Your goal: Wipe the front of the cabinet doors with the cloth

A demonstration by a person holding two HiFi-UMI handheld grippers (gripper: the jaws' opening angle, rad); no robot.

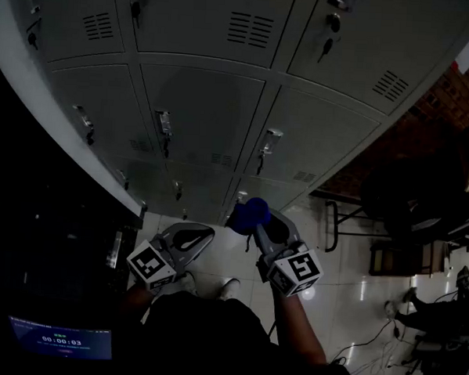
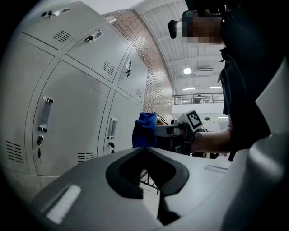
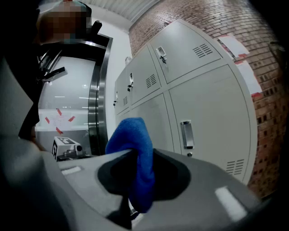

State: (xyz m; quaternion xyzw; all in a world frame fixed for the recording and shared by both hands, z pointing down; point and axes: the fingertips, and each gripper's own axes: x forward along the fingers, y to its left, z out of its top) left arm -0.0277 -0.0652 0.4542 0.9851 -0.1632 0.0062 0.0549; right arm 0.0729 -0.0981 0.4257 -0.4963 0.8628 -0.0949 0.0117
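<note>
Blue, the one cloth [image 3: 134, 149] sits pinched in the clenched right claw [image 3: 135, 178], close before the lowest of three rows of grey doors [image 1: 200, 102]. The left claw [image 2: 151, 173], beside it, is clenched on nothing.

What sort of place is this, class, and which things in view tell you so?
Probably a locker area in a big industrial-style hall: a bank of grey metal lockers with keyed handles, a brick wall beside them, and a glossy tiled floor. The right hand-held gripper holds a blue cloth.
</note>
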